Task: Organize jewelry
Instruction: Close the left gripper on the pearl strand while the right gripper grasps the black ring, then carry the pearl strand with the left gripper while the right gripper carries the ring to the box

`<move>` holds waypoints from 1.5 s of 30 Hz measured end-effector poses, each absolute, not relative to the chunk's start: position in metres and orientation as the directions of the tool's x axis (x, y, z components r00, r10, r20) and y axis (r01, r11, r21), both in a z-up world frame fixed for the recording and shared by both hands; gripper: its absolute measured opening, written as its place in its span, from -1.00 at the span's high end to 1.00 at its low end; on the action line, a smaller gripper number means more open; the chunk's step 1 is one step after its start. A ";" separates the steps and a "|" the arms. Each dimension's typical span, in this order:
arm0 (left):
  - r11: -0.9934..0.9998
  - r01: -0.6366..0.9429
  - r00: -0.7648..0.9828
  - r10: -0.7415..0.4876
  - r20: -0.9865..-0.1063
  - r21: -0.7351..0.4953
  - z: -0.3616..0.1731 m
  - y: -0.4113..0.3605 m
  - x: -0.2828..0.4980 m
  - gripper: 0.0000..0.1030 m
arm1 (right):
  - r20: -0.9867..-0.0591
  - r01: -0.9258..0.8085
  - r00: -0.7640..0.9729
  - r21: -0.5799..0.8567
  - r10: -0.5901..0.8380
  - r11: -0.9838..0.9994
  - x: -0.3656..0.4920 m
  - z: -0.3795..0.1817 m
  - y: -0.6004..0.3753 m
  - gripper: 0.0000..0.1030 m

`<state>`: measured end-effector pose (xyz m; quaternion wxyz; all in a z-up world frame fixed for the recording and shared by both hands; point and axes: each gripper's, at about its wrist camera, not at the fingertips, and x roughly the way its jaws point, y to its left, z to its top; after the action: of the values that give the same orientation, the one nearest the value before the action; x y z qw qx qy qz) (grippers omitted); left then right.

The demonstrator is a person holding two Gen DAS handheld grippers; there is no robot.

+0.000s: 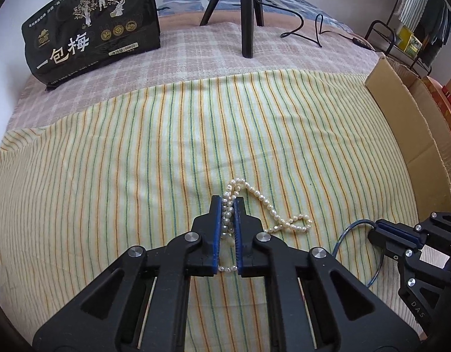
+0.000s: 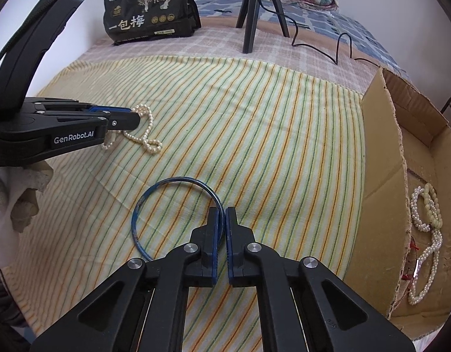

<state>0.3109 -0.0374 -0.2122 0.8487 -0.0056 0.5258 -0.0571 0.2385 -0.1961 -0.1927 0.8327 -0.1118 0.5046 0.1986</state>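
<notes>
At lower centre of the left wrist view, the left tool [image 1: 228, 205] is seen clenched on a pearl necklace [image 1: 265, 201], the free strand trailing toward the lower right across the striped cloth [image 1: 108, 176] on the bed. Only the right wrist view shows the cardboard box [image 2: 383, 152] at the right edge, with pearl strands [image 2: 425, 252] lying inside. There the right tool [image 2: 222, 214] is closed on the rim of a blue bangle [image 2: 143, 202], which lies flat to the tool's left. A black bag [image 1: 90, 26] and tripod [image 1: 247, 14] are seen at the top.
</notes>
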 end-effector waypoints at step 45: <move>0.920 0.235 0.633 -0.390 -0.669 -0.313 -0.069 -0.088 0.246 0.91 | -0.666 -0.250 0.718 0.026 0.203 0.968 0.213 -0.053 -0.290 0.96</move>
<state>0.2462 -0.0879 -0.0690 0.8982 -0.0985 0.3915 -0.1739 0.2135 -0.2898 -0.0528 0.9261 -0.0331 0.3553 0.1223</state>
